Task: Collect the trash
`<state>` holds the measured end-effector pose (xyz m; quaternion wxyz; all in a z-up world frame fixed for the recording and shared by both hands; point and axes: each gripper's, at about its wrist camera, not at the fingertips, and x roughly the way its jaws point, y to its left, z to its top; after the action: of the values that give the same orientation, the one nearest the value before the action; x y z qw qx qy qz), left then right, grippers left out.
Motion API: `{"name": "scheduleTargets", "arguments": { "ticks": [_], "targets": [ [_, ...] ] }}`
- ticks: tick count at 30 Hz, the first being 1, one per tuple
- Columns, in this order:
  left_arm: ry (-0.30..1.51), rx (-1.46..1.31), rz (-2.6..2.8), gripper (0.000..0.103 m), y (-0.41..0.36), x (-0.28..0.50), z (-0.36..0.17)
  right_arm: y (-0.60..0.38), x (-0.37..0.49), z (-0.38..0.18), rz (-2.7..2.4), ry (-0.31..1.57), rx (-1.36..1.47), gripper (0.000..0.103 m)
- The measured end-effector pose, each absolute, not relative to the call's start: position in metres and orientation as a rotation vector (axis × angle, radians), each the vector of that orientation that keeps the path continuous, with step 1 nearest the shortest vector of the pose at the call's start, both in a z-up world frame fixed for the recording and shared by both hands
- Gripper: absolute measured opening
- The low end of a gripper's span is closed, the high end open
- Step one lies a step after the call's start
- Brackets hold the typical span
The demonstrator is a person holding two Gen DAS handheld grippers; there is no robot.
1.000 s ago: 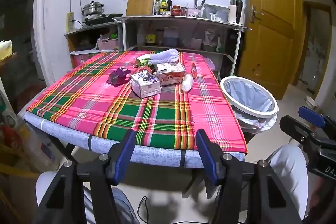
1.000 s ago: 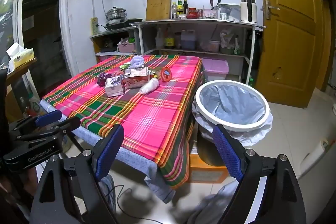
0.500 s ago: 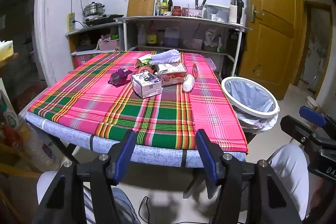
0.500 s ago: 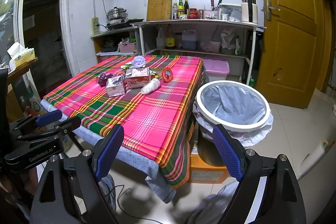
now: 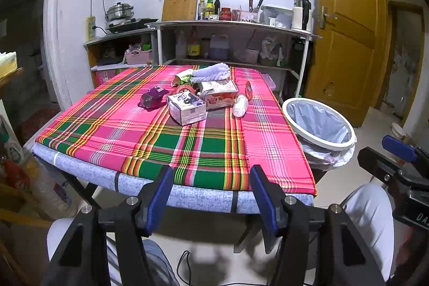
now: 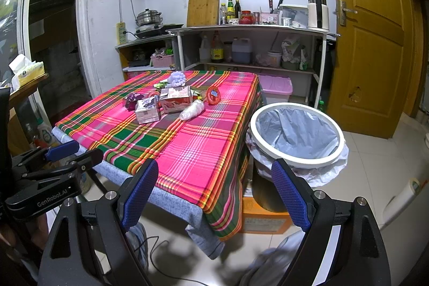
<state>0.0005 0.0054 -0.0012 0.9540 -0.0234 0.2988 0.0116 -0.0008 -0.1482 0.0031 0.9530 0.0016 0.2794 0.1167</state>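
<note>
left wrist: both grippers (image 5: 211,195) open, low

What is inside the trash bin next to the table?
The bin holds only a grey liner bag; no trash shows on the visible part. The bottom is hidden by the near rim.
</note>
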Motion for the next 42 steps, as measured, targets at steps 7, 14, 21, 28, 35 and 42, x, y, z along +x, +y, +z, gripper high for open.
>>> {"name": "scheduleTargets", "arguments": {
  "ticks": [7, 14, 21, 28, 35, 42],
  "targets": [
    [0.607, -0.047, 0.023, 0.059, 0.0054, 0.0004, -0.0011, -0.1483, -0.0008, 0.0032, 0.238, 0.568, 0.003, 0.087],
    [0.607, -0.047, 0.024, 0.059, 0.0056, 0.0003, -0.0011, -0.1491, -0.0006, 0.0036, 0.239, 0.569, 0.003, 0.087],
    [0.607, -0.047, 0.024, 0.059, 0.0059, 0.0004, -0.0013, -0.1484, -0.0007, 0.0030, 0.238, 0.569, 0.002, 0.087],
    [0.607, -0.047, 0.022, 0.059, 0.0064, 0.0003, -0.0013, -0.1486, -0.0007, 0.0029, 0.238, 0.568, 0.001, 0.087],
    [0.607, -0.048, 0.023, 0.059, 0.0056, 0.0004, -0.0012, -0.1496, -0.0002, 0.0033, 0.238, 0.569, 0.003, 0.087],
    [0.607, -0.047, 0.024, 0.059, 0.0058, -0.0024, 0.0011, -0.1496, -0.0001, 0.0033, 0.238, 0.569, 0.003, 0.087]
  ]
}}
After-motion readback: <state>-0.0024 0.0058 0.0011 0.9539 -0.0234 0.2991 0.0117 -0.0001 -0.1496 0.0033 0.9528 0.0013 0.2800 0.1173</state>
